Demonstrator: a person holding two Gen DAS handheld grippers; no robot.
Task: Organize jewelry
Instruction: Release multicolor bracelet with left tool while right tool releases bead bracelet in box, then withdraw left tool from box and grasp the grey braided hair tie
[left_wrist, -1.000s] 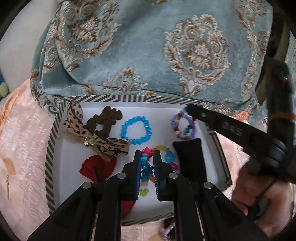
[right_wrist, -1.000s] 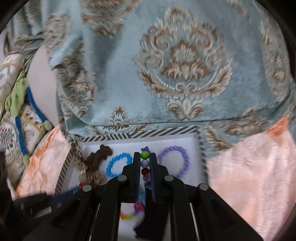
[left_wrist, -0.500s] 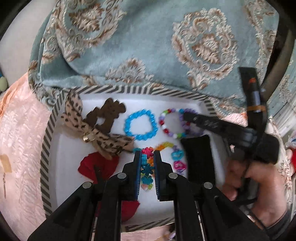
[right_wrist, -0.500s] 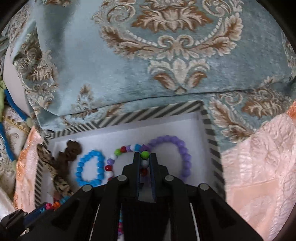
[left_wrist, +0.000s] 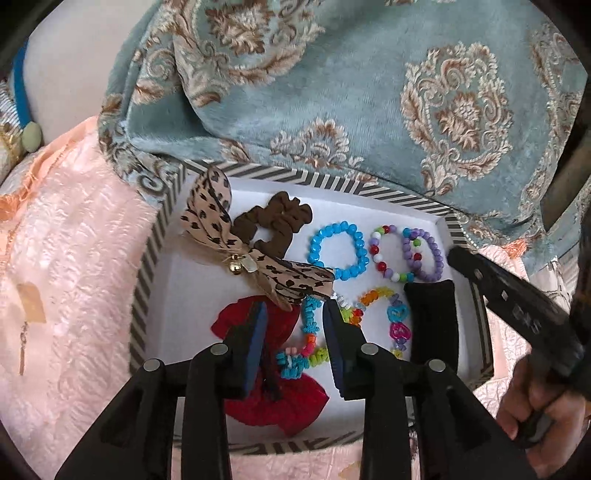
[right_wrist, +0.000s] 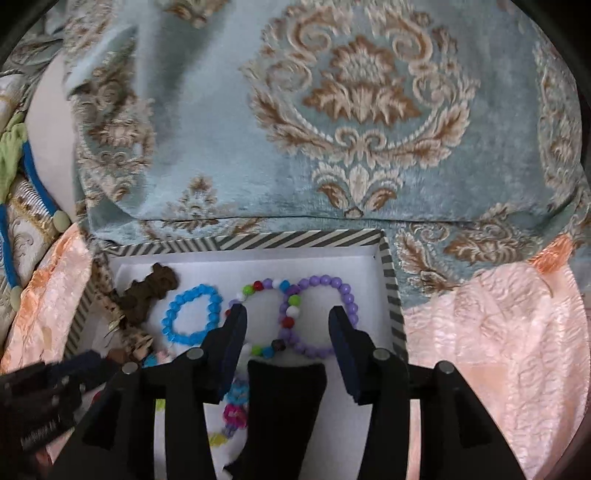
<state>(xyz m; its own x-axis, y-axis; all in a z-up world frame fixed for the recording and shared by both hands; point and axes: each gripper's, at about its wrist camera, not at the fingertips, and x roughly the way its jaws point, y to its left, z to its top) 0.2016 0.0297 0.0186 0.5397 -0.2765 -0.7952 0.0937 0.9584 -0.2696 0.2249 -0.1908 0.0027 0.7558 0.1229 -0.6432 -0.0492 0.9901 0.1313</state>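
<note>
both claws stand wide and hold nothing. the left gripper (left_wrist: 293, 325) hangs over the loose multicoloured charm bracelet (left_wrist: 314, 332) near the front edge of the striped-rim white box (left_wrist: 147, 258); the right gripper (right_wrist: 286, 328) straddles the mixed-colour bead bracelet (right_wrist: 284, 317) by the back right corner. the beads look light, hard and slippery, so pinching across the strand seems best. i count four bracelets, two scrunchies, one leopard bow and one black pouch.

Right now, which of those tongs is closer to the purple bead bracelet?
Right. The right tongs are open directly over the purple bead bracelet, at the tray's far right corner. The left tongs are open over the colorful bracelet, nearer the tray's middle.
</note>
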